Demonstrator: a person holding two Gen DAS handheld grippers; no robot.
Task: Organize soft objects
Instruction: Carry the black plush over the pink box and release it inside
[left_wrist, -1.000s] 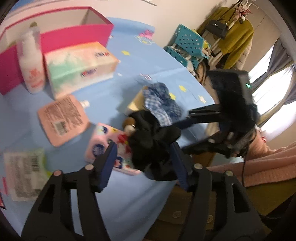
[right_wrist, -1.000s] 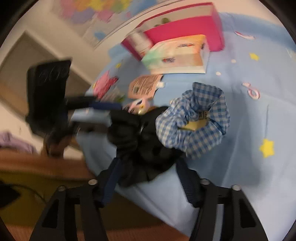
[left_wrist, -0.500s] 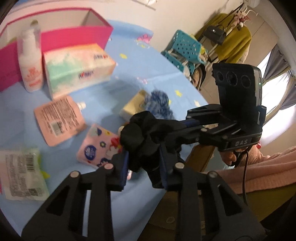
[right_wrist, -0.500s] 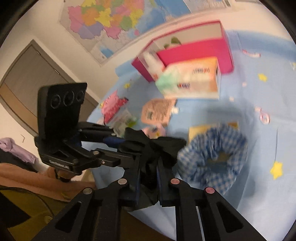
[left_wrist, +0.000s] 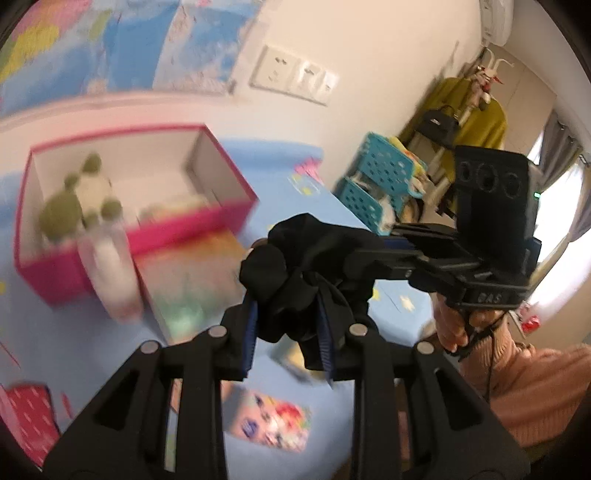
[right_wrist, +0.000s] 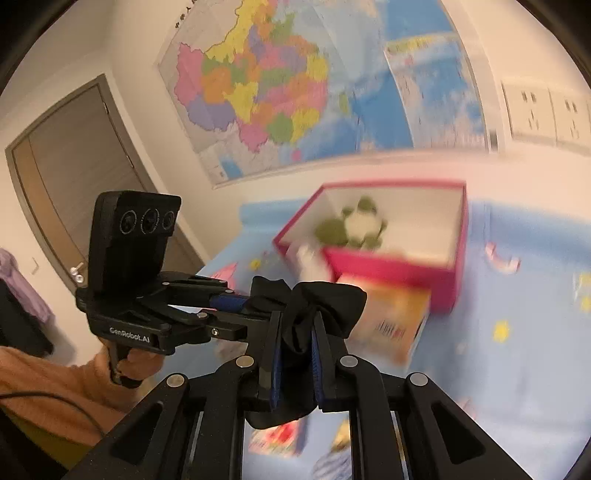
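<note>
A black fabric scrunchie hangs in the air between both grippers, well above the blue table. My left gripper is shut on its near side. My right gripper is shut on its other side; its fingers come in from the right in the left wrist view. The open pink box stands at the back with a green and white plush toy inside; the box also shows in the right wrist view.
A white bottle and a tissue pack sit in front of the box. A colourful packet lies on the blue cloth below. A blue checked scrunchie is at the bottom edge. Turquoise baskets stand beyond the table.
Both grippers have risen with the black scrunchie, lifting it off the table toward the pink box. The blue checked scrunchie stays on the table.
</note>
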